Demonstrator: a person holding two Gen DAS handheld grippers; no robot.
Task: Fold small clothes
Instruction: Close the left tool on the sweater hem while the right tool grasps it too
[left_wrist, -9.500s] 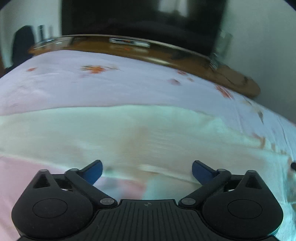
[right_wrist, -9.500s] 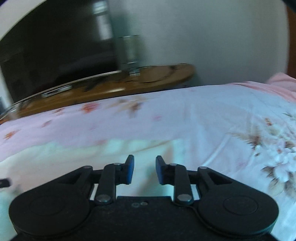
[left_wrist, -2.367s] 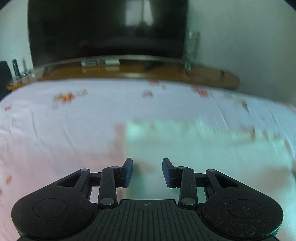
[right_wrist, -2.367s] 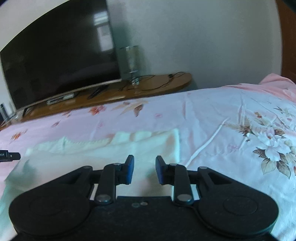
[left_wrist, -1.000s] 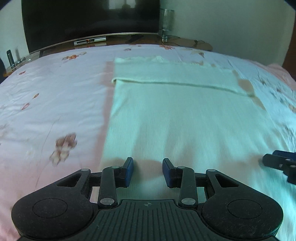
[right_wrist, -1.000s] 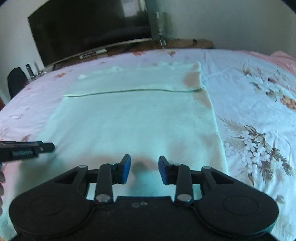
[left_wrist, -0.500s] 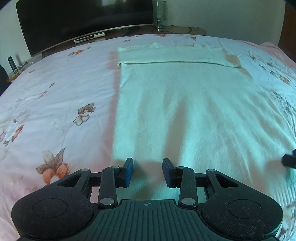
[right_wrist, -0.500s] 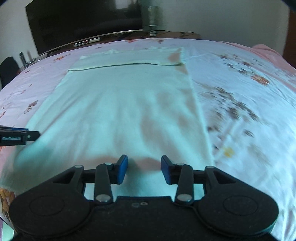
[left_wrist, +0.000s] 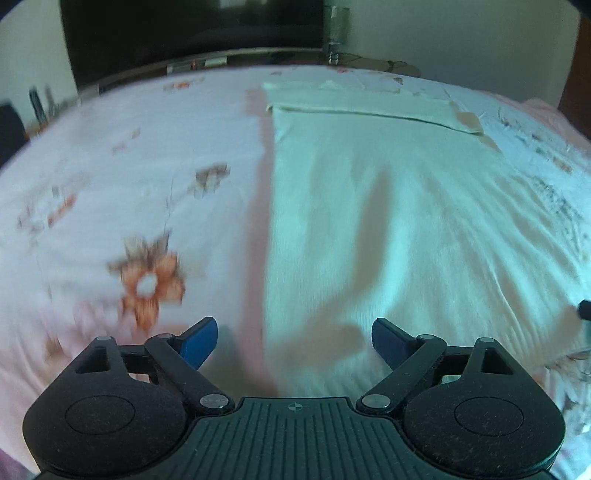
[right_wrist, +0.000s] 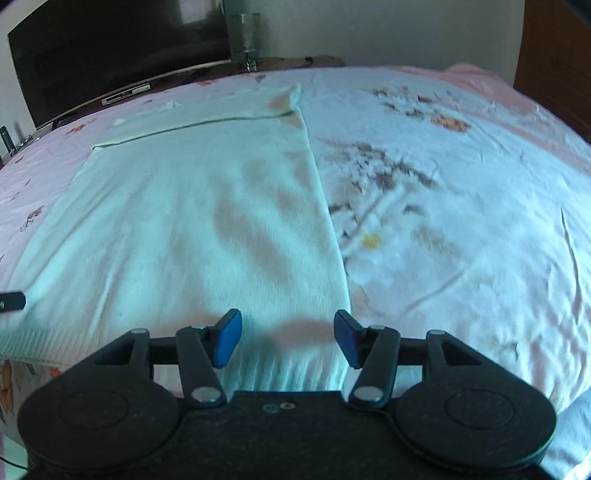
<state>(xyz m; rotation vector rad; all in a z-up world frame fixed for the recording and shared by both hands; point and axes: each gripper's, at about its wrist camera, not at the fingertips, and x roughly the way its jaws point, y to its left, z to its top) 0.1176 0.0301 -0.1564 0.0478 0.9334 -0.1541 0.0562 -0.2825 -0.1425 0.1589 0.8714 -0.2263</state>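
Both claws are opening over the near hem: the left gripper (left_wrist: 293, 341) already wide, the right gripper (right_wrist: 287, 338) at middling width, nothing pinched. A second ago they were narrow, so a hem grab looks likely. The pale garment (right_wrist: 192, 206) is lying flat on the floral bedsheet (right_wrist: 461, 192), a television (right_wrist: 110, 48) beyond.

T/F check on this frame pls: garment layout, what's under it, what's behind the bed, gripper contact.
1. The pale garment lies flat on a floral bedsheet. True.
2. Its far end is folded over into a band. True.
3. The right gripper pinches the hem. False: its jaws are opening, pads off the cloth.
4. A bookshelf stands behind the bed. False: a dark TV stands there.
5. The left gripper holds a sock. False: its jaws are opening, empty.
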